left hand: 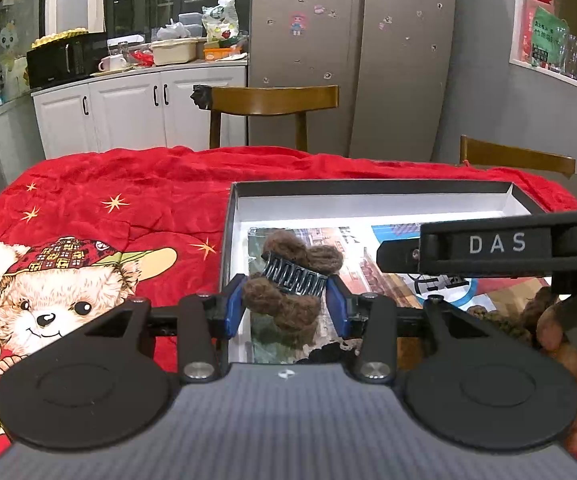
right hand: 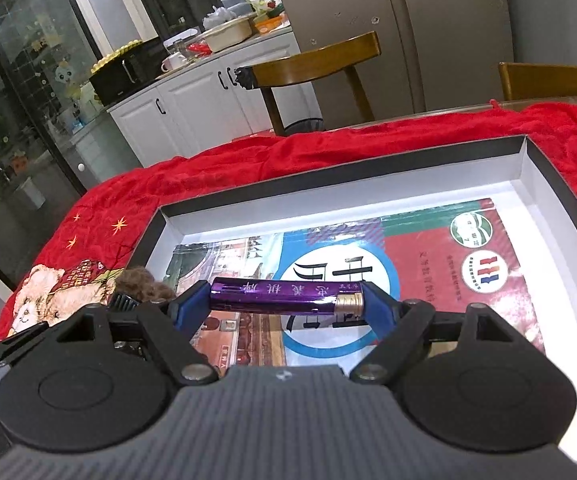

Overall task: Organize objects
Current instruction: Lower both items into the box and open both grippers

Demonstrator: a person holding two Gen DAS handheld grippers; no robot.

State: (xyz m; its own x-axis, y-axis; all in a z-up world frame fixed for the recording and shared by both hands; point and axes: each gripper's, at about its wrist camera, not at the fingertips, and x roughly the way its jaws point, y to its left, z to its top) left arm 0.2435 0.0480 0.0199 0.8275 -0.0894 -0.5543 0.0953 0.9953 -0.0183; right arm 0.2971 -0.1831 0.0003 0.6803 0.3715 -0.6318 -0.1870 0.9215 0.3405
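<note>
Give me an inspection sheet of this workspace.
Surface: red bear-print blanket over the table.
Job's things: open box lined with a printed sheet; brown fuzzy hair clip; purple tube.
Clutter: nothing seen on the blanket.
Grippers: left gripper shut on the hair clip; right gripper shut on the purple tube, end to end.
Cables: nothing seen.
Surroundings: wooden chair, fridge, crowded counter.

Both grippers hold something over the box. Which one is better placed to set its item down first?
Probably right: the right gripper holds the purple tube above the box centre; the left gripper's hair claw hangs near the box edge.
</note>
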